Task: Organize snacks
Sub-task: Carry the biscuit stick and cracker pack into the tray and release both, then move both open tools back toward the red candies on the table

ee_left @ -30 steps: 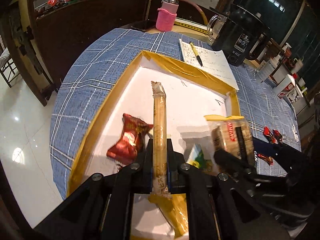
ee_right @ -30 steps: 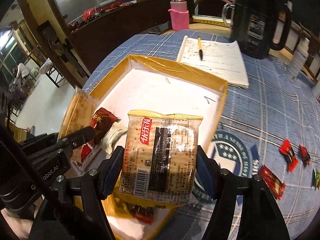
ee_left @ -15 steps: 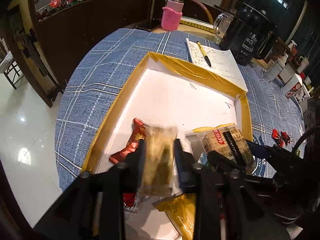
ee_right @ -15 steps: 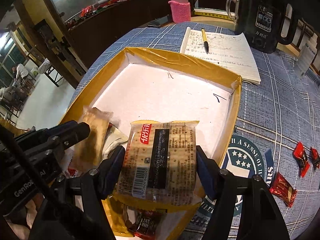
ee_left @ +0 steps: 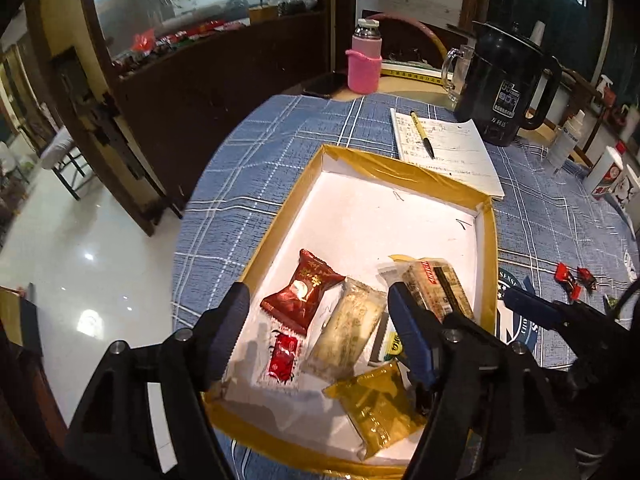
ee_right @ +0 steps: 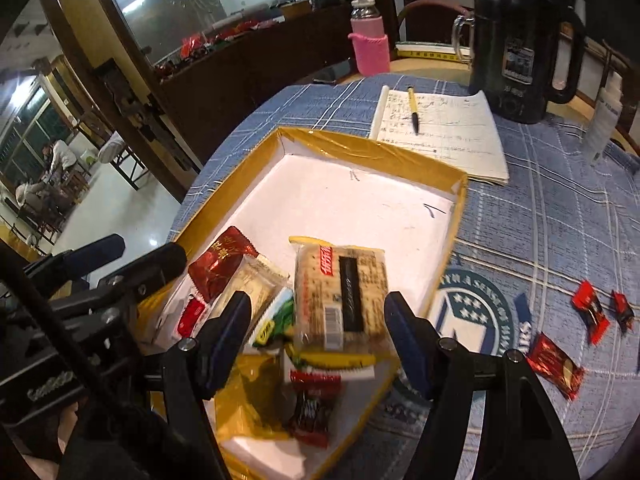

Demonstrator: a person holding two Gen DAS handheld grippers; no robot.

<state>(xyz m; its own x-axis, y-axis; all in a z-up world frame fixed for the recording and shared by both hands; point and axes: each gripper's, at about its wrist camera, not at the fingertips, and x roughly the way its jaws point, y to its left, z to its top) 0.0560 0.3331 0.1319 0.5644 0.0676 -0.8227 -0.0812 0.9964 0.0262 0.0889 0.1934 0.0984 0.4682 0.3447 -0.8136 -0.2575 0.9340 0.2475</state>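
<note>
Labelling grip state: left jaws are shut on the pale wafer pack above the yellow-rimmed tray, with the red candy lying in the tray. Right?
Not quite. The left gripper has its jaws open; they have just been opening and grip nothing. The pale wafer pack lies loose in the yellow-rimmed tray below them, beside the red candy. The left wrist view shows it.

Both grippers: matte black plastic frames w/ triangular cut-outs, silver screw heads at the joints. Left gripper has 2 dark-blue ribbed fingers; right gripper same build, white lettering on left gripper's body.
</note>
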